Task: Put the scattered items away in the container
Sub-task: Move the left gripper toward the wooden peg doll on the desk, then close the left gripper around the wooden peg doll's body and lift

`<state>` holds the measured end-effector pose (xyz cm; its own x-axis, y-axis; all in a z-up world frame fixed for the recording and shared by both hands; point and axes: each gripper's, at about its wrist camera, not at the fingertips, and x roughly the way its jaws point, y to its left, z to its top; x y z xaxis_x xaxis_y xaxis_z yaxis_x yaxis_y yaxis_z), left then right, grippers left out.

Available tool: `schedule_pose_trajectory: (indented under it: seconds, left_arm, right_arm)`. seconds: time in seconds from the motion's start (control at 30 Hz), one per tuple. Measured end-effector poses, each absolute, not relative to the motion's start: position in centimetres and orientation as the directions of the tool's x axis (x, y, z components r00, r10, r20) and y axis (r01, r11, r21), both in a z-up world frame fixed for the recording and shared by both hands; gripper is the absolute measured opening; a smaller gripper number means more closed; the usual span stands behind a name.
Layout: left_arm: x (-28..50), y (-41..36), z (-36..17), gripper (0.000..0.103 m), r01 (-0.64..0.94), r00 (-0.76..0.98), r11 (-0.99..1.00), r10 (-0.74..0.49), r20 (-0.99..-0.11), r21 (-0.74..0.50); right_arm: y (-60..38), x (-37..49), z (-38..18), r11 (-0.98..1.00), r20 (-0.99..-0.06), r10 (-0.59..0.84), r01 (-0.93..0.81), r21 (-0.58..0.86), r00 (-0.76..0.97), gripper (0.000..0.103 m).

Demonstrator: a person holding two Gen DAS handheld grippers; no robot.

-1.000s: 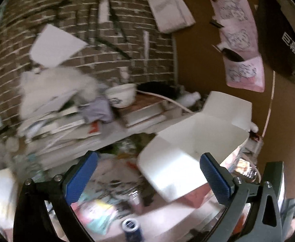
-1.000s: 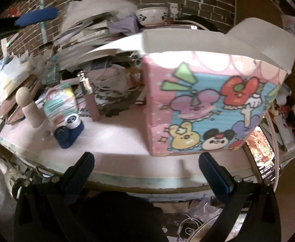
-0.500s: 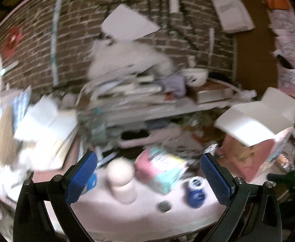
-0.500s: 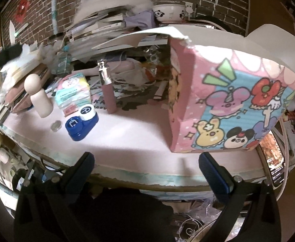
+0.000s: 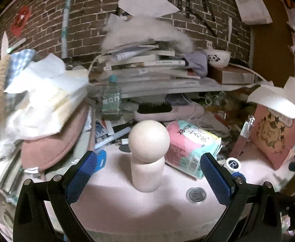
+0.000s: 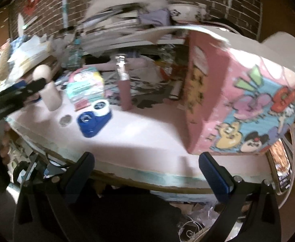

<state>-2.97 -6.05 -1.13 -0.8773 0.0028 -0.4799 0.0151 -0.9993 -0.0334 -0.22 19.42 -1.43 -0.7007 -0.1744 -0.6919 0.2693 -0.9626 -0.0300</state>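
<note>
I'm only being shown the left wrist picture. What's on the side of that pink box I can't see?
Observer: The other face of the pink box is covered in bright cartoon characters on a blue background.
Visitor: And the little white cap marked R, what is it part of?
Observer: It belongs to a blue lens case, which has a second cap in blue right beside it.
Visitor: Is the other gripper holding anything?
Observer: No. The right gripper is open and empty, and it hangs just short of the edge of the table.
</note>
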Motion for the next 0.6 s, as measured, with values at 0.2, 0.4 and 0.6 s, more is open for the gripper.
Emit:
schedule_pose_trajectory:
  seconds: [0.2,0.4,0.6]
  left_arm:
    - [-4.3,-6.2,-2.0,0.102,-0.027,-0.858,-0.997,0.057,-0.51,-0.065]
    - [-5.1,-6.9,-2.3,0.101,-0.021,-0.855,-0.995,0.071,-0.514,-0.102]
    - [-6.3,-7.3,-3.1,0.061,-0.032,-0.826,-0.994,0.087,-0.557,-0.108]
  right_arm:
    - [17.4,-0.9,-0.9,-0.942,-0.688,-0.218,0.333,-0.037,-0.692,0.103]
    - [16.4,-1.7,-0.2,-0.935,-0.674,-0.226,0.352,-0.053,-0.703,0.103]
    - [15.8,-2.2,-0.6,-0.927,-0.689,-0.238,0.372,-0.049,-0.684,0.103]
